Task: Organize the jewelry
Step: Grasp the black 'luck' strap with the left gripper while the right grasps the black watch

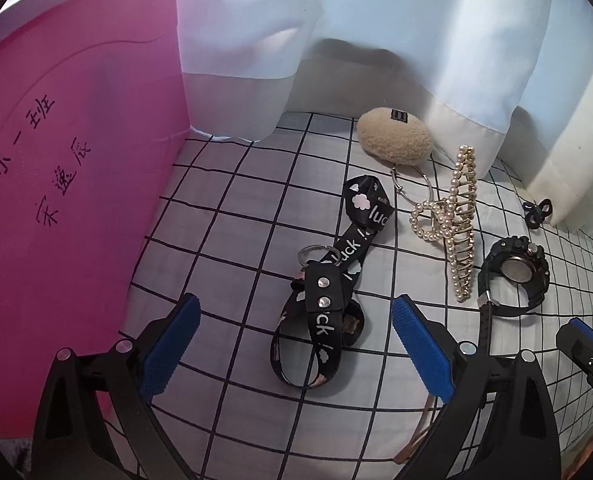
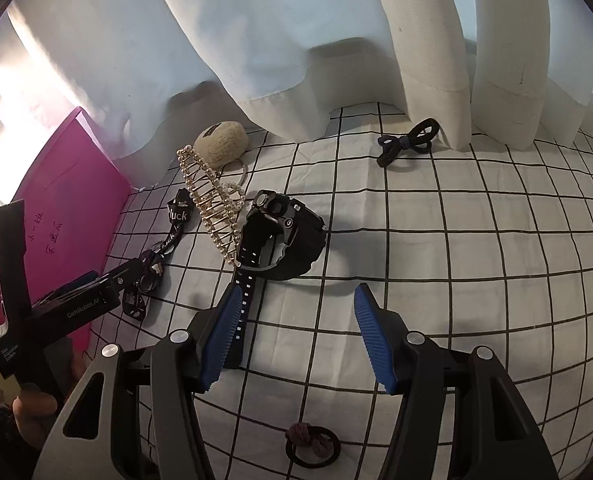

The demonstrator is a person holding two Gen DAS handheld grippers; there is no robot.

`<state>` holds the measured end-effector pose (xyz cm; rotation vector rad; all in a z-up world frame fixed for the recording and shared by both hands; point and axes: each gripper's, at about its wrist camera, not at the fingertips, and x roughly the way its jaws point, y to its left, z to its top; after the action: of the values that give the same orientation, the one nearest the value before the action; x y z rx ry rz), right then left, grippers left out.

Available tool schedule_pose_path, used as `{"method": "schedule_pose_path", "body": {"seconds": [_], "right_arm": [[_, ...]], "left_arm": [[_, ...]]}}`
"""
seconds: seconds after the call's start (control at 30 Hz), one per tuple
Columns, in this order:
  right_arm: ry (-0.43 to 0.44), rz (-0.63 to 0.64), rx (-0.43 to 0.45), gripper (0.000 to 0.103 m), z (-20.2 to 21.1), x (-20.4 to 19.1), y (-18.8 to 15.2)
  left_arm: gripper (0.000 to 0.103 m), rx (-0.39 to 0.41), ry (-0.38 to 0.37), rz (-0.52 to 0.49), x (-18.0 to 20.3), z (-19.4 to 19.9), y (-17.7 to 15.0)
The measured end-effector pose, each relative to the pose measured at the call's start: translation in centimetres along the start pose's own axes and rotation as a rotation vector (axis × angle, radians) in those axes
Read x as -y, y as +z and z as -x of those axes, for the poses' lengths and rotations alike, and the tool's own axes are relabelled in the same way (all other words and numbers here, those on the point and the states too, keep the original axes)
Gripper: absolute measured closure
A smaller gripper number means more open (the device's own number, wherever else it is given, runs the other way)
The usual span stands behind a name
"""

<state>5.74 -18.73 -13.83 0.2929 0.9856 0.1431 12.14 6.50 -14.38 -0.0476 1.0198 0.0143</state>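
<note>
Both grippers hang spread and empty over the checked cloth. The left gripper point(image 1: 296, 344) frames the black lanyard point(image 1: 328, 288); the right gripper point(image 2: 292, 336) sits just short of the black watch point(image 2: 284, 236), its strap beside the left pad

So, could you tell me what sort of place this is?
Probably a bedroom at home: a checked sheet like bed linen, white curtains hanging onto it, and personal accessories such as a watch and a pearl hair claw.

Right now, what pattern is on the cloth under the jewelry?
White cloth with a thin black grid; clearest in the right wrist view.
</note>
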Motion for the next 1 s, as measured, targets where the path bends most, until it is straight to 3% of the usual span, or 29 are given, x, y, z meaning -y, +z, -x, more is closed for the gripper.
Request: {"method": "schedule_pose_path", "body": {"seconds": [0.23,0.57,0.9,1.0], "right_arm": [[-0.007,-0.009,-0.026,0.047,-3.0,-0.4,1.9],[-0.123,-0.003,-0.078,0.047,-6.4,-0.2,3.3],[-0.208,0.122,-0.035,0.048,-7.6,-1.8,3.1],[-0.218,0.144,-0.022,0.056,-7.6,-2.0,2.8]], "left_arm": [[0.008,-0.021,0.015,0.028,-0.7,-2.2,0.4],[0.008,-0.041,0.023,0.016,-0.6,-4.9,0.9],[0.007,0.026,0.031,-0.014,1.1,-5.8,1.3],[0.015,0.044,0.023,-0.025,1.6,-5.3,1.0]]}}
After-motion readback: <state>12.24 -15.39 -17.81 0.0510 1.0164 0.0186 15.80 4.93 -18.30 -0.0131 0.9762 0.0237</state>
